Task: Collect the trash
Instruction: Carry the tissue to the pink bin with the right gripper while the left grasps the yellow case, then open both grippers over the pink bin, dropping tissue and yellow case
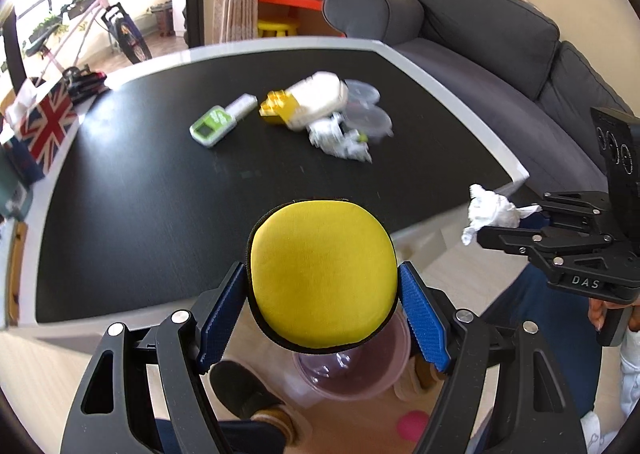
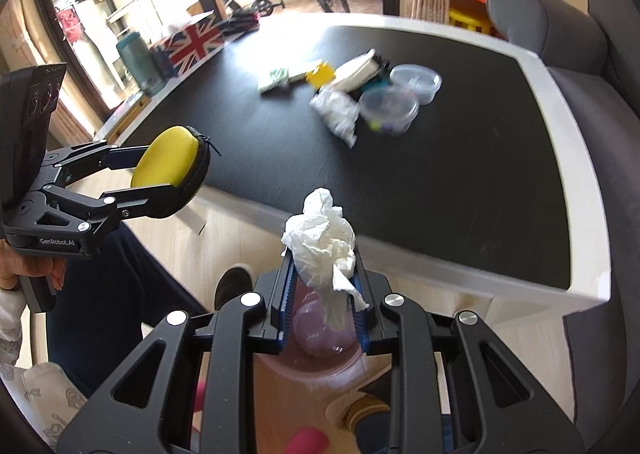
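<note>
the left tongs (image 1: 322, 286) pinch a round yellow pouch (image 1: 322, 274) by its sides, one blue pad on each edge, its black zip rim showing around the yellow face. the pouch hangs off the desk's near edge, above a pink bin (image 1: 352, 366) that stands on the floor. in the right wrist view the left tongs (image 2: 160, 178) show from the side, the pouch (image 2: 168, 162) tilted between them, beyond the desk's near left corner.

the right tongs (image 2: 324, 278) pinch a crumpled white tissue (image 2: 324, 242), nearly pressed together on its lower part while the rest bulges up past the tips. the tissue is off the desk too, just outside its near edge, with the bin (image 2: 320, 338) straight below the tongs. in the left wrist view the right tongs (image 1: 508, 222) reach in from the right with the tissue (image 1: 492, 212) at their tips, beside the desk's near right corner.

on the desk (image 1: 160, 194), toward the far right part of the black top, lies a loose cluster: a second crumpled paper wad (image 2: 338, 112), two clear tubs (image 2: 402, 94) touching each other, a white pack (image 1: 320, 98), a yellow block (image 1: 276, 106) and a green and white device (image 1: 210, 128). a union jack box (image 1: 48, 122) sits at the far left edge. a grey sofa (image 1: 500, 38) runs along the desk's right side.
</note>
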`<state>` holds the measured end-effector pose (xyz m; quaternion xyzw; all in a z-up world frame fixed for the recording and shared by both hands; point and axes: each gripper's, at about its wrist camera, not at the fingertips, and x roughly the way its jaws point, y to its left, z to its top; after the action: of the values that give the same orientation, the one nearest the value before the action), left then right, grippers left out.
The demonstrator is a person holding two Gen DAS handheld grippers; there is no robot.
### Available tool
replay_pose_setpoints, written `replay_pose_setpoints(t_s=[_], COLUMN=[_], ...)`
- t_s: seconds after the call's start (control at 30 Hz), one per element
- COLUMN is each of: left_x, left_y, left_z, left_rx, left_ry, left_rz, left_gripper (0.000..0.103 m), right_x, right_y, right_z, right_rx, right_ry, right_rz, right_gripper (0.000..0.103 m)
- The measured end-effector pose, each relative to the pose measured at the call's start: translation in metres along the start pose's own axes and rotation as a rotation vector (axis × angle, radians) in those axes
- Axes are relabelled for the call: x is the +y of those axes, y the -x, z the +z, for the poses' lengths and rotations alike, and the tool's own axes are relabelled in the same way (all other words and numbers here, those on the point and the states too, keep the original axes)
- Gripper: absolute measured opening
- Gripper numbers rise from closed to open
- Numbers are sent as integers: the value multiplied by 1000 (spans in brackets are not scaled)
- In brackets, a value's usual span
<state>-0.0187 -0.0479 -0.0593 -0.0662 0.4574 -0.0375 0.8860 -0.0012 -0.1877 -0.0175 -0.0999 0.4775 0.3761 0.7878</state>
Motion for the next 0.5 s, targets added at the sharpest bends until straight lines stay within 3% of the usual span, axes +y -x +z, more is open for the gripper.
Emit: replay_pose_setpoints(t_s=[0.23, 0.3, 0.33, 0.37, 0.4, 0.5], left_x=[-6, -7, -7, -8, -8, -7], left_y=[-4, -5, -5, -5, -5, -6], left_z=[-25, -29, -30, -30, -30, -30], left_rx=[35, 38, 40, 41, 42, 41], left_ry=[9, 8, 7, 7, 6, 7], left_rz=[-23, -23, -23, -23, -22, -18], left_gripper=[73, 73, 73, 73, 73, 73], right_x=[16, 18, 18, 18, 18, 14], right_y=[-18, -24, -28, -31, -32, -31], right_z=[-30, -35, -37, -38, -39, -39], right_rx=[75, 89, 97, 100, 92, 82], right_ry=[11, 7, 2, -3, -11, -25], right_rz=[62, 80, 88, 91, 99, 92], right_gripper=[25, 31, 40, 66, 81, 88])
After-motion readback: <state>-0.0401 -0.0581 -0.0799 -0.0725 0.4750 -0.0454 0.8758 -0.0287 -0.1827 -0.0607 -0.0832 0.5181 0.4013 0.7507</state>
